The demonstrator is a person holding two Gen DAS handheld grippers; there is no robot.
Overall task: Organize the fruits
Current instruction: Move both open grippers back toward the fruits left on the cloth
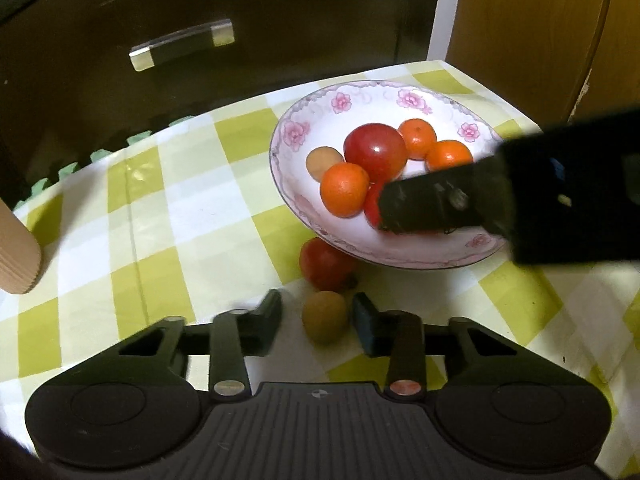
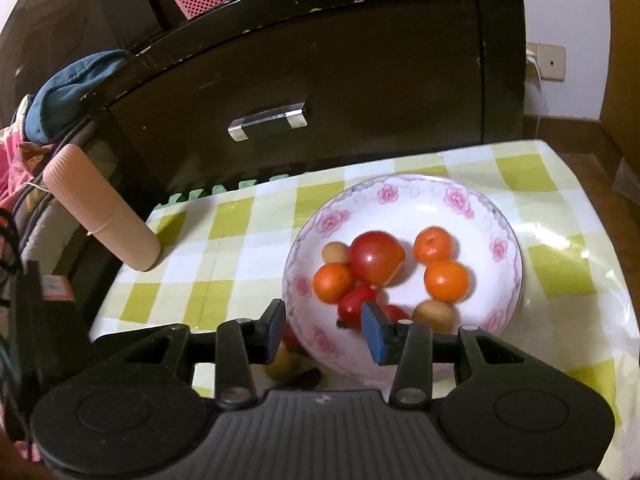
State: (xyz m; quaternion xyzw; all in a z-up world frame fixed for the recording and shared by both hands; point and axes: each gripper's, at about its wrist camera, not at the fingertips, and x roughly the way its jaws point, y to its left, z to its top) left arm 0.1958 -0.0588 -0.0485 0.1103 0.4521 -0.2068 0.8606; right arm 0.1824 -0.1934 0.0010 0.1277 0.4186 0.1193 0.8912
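Left tongs spread around a kiwi at lower centre, on the counter beside the bowl. Right tongs gape empty over its rim. Closing off-centre could roll the kiwi away.

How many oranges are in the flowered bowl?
3: one orange at the bowl's left beside the big tomato, two on the right. More may hide behind the hand-held gripper.

In the left wrist view the blurred right gripper covers most of a small red fruit in the bowl, whose rim hides part of the red fruit beside it.
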